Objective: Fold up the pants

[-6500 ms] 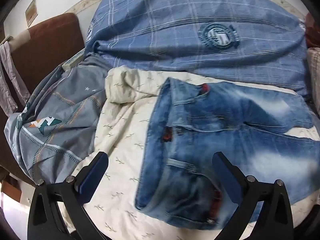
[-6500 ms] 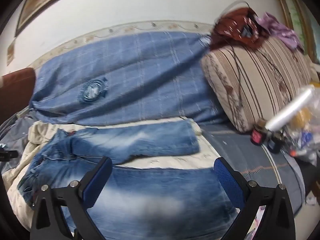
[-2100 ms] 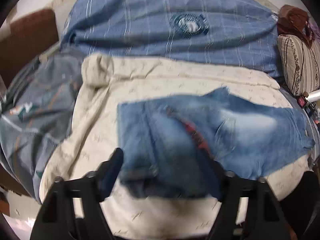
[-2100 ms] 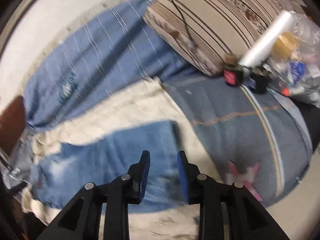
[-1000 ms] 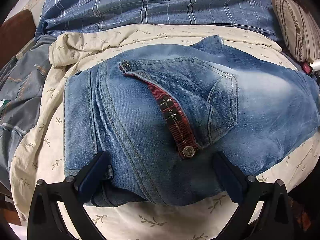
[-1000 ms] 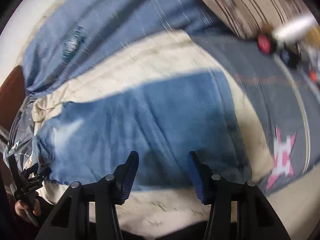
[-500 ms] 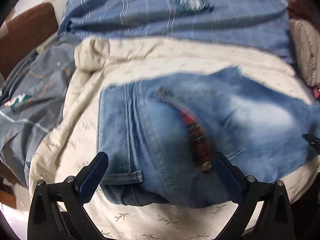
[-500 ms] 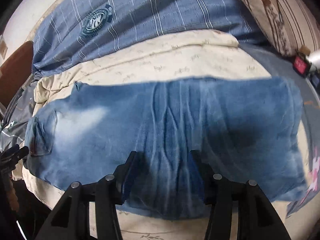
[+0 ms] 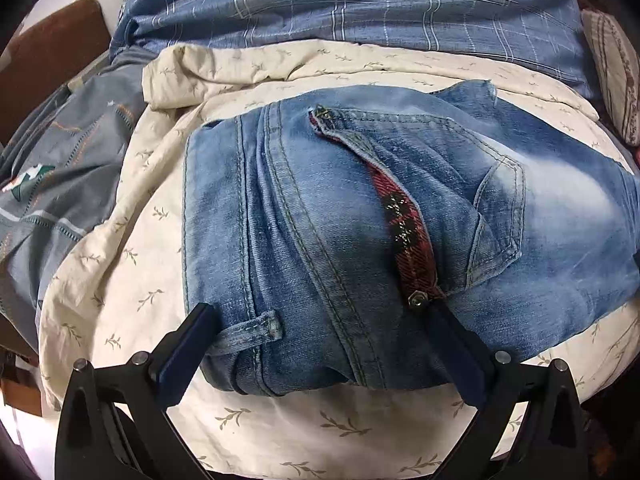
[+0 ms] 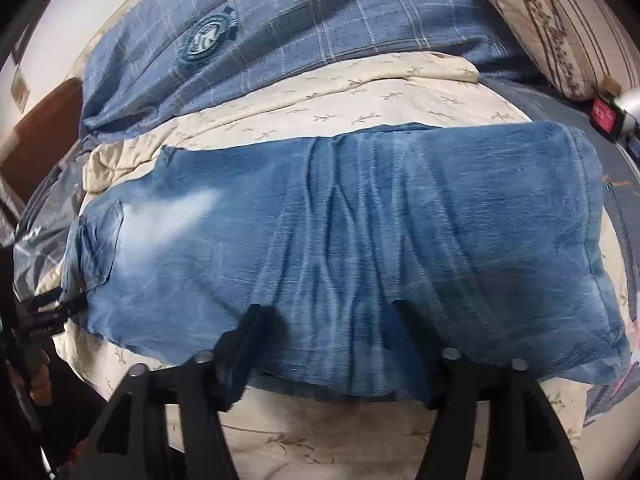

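The folded jeans (image 9: 344,216) lie across the middle of both views on a cream leaf-print sheet (image 9: 120,248), with a blue plaid quilt (image 9: 360,12) along the top edge and a grey patterned cover (image 9: 52,184) at the left. A striped pillow (image 10: 560,20) fills the upper right of the right wrist view. The left gripper (image 9: 320,328) is spread wide over the waistband. The right gripper (image 10: 328,320) has just been opening, its fingers resting on wrinkled denim without pinching it. The jeans' near edge hides behind both grippers.

The bed's cream leaf-print sheet (image 9: 120,264) bears the folded jeans (image 9: 328,240).
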Demonstrator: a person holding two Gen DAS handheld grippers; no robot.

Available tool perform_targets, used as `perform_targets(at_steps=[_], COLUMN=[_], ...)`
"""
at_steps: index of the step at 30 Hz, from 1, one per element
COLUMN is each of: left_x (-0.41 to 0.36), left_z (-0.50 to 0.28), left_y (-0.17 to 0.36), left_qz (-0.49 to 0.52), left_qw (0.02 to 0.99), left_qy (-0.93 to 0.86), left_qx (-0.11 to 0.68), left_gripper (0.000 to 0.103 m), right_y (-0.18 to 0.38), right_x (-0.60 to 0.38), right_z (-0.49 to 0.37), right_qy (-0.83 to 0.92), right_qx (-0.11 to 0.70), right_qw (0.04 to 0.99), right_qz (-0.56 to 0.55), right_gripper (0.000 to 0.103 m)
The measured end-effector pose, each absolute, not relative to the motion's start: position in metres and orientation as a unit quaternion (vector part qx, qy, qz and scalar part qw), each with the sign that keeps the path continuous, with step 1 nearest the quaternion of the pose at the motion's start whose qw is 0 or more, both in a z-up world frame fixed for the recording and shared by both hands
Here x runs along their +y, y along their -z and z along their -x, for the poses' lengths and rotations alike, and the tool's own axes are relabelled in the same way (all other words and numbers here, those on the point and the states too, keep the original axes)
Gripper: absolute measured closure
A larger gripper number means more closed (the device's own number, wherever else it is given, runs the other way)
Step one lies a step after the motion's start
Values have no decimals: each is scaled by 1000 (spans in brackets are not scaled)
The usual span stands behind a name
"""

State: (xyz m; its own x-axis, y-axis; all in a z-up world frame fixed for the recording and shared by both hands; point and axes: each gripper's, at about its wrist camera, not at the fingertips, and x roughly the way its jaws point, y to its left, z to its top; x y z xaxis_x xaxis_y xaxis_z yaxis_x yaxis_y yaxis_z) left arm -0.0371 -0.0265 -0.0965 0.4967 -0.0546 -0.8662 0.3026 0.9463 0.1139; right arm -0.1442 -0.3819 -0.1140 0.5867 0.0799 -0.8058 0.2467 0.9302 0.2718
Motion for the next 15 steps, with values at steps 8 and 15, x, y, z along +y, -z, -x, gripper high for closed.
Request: perform_targets(at_steps=[8, 15], left_x=[-33, -31], left_z=[48, 49], left_y=[66, 27], left_qz=[-147, -146], left_qw=[870, 896], left_qy=[90, 74], left_qx=[461, 414], left_gripper=[0, 0], right_y=[114, 114], right_x=[-381, -380], right_z=[149, 151], right_qy=[42, 40], right_qx=[435, 431], right_qw=[880, 882], right_qz=[-184, -187], right_gripper=[29, 28])
